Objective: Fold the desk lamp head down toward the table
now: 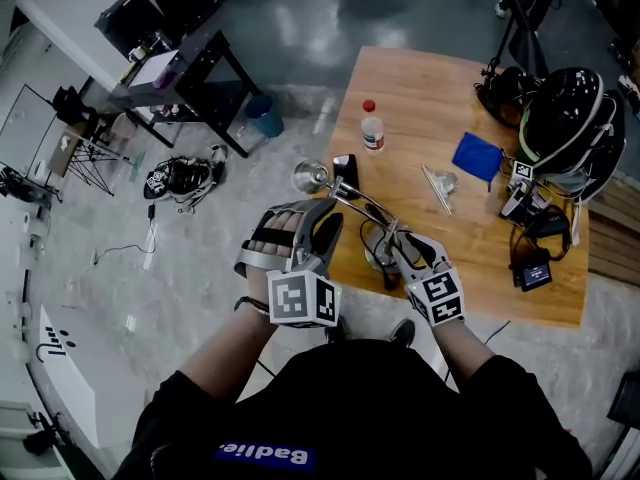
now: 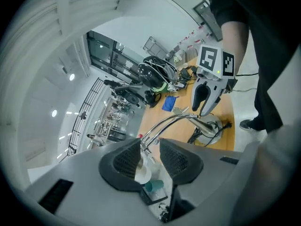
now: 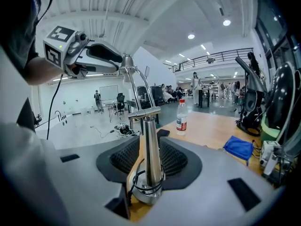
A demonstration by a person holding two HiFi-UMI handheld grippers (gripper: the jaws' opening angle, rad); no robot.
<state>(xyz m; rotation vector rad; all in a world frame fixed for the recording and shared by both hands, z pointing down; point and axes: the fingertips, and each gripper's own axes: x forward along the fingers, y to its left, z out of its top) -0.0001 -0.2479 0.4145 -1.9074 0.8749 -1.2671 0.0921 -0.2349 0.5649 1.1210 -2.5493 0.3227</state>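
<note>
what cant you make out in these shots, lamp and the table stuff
Left gripper view: the lamp head is mostly hidden behind the pads of the left gripper.
Right gripper view: only a slice of the lamp base shows; the body of the right gripper hides the rest.
Head view: the label on the bottle is too small to read.

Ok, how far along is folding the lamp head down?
Nothing looks done: the lamp head sits raised on its arm, well above the table. In hand: the left tool stands open around the arm near the head, the right tool open around the post. Left: grip, then fold the head down.
</note>
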